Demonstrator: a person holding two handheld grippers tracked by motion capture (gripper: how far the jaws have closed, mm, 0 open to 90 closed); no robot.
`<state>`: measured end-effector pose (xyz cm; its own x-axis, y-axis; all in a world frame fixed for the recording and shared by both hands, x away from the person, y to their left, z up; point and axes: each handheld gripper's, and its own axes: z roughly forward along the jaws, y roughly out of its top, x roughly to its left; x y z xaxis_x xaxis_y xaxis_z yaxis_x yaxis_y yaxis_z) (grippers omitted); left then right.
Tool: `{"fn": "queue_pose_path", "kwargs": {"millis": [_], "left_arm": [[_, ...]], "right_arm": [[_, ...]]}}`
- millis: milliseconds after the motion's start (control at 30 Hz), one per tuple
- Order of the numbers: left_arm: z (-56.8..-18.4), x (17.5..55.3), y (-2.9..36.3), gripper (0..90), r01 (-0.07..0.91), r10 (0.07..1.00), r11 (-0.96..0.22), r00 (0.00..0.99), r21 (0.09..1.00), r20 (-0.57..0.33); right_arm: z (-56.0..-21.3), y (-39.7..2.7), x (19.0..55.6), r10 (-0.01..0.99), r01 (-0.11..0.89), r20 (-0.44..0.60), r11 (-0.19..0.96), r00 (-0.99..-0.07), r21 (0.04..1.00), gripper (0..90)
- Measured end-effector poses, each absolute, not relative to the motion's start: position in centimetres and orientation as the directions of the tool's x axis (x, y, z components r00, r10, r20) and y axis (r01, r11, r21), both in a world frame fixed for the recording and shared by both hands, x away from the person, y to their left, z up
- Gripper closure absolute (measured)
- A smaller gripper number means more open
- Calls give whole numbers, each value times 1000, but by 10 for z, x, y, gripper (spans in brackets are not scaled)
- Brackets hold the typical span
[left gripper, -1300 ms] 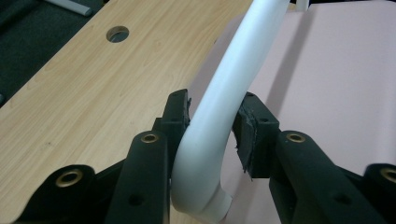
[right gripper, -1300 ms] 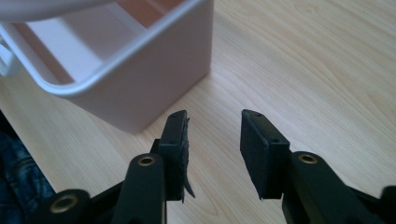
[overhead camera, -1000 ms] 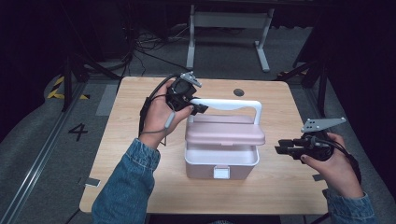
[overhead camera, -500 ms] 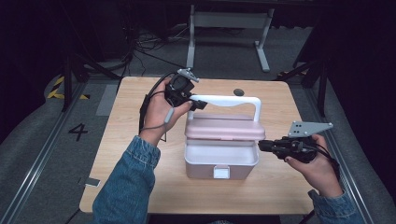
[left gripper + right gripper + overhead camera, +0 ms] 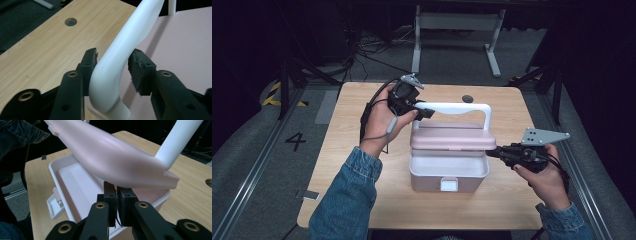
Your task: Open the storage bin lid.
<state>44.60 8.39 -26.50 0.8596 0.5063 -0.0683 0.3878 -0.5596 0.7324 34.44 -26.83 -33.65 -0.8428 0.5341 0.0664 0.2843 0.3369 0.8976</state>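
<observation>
the pink box (image 5: pixel 448 172) stood near the middle of the wooden surface (image 5: pixel 347 150), its white front latch (image 5: pixel 449 185) facing the person. the pink lid (image 5: pixel 453 140) was raised off the front rim, leaving a gap through which the box's interior was seen. the visible part of the interior was pale and bare; the rear part lay hidden under the lid. the white handle (image 5: pixel 459 107) stood upright above the lid.

the left tool (image 5: pixel 426 112) was at the left corner of the handle. in the left gripper view the handle (image 5: pixel 117 62) passed between its jaws; the left pad lay at or against the handle, while the right pad (image 5: pixel 137 70) stood clear of it with a visible gap. the jaws had just been opening, with the handle between them and the grip loosened.

the right tool (image 5: pixel 490 152) was at the right end of the box, level with the gap between lid and rim. in the right gripper view its jaws were together, pad against pad, with nothing between them, and their tips (image 5: pixel 117 188) sat just under the lid's edge (image 5: pixel 150 182) above the box rim (image 5: pixel 160 197). whether the tips touched the lid could not be told.

a round hole (image 5: pixel 467 98) in the surface lay behind the box.
</observation>
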Motion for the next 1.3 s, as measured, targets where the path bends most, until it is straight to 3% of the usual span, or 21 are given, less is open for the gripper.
{"fn": "queue_pose_path", "kwargs": {"millis": [333,900,1300], "left_arm": [[-266,438,99,402,385,546,-529,836,756,-44],[-281,413,154,378,415,620,-458,783,786,-53],[-296,403,148,310,373,584,-511,812,774,-5]], "right_arm": [[-333,-267,348,541,275,63,319,-839,907,900],[-323,-264,361,568,255,58,273,-821,928,900],[-316,-265,369,607,271,88,217,-790,938,900]]}}
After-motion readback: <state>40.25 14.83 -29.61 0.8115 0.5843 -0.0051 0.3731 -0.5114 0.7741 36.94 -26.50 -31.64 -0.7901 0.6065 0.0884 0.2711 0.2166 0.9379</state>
